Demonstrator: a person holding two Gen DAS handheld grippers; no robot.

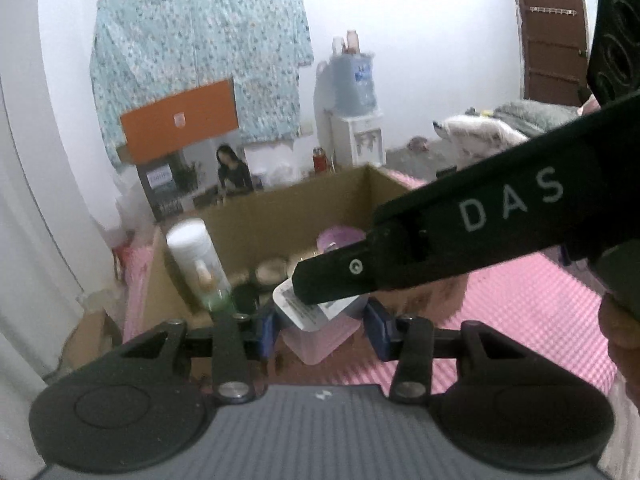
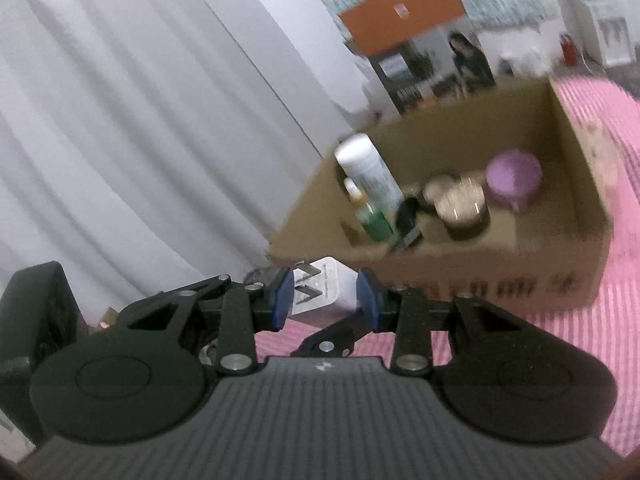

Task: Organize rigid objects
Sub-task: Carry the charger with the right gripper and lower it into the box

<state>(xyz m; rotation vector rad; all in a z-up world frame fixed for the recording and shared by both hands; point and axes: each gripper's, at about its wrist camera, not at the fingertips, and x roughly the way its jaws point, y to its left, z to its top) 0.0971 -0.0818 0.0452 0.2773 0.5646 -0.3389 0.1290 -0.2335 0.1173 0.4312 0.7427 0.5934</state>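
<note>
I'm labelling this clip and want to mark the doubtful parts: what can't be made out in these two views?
- Pink container, left wrist view: its top is covered by the right gripper's finger; the label print is too small to read.
- Same container, right wrist view: only a slice shows between the blue pads.
- Cardboard box, right wrist view: motion blur smears its printed side and the jars inside.
- Box floor, left wrist view: hidden by the near wall and that finger.

A pale blue floral cloth (image 1: pixel 200 52) hangs on the white wall, and a flat orange box (image 1: pixel 180 120) rests on a printed carton (image 1: pixel 192 184) in front of it. Near the far edge of the pink ribbed mat (image 1: pixel 540 312) stands a white water dispenser (image 1: pixel 356 120), a small red flask (image 1: pixel 319 159) beside it. White curtains (image 2: pixel 120 120) hang at the left; a brown wooden door (image 1: pixel 554 32) stands at the right.
</note>
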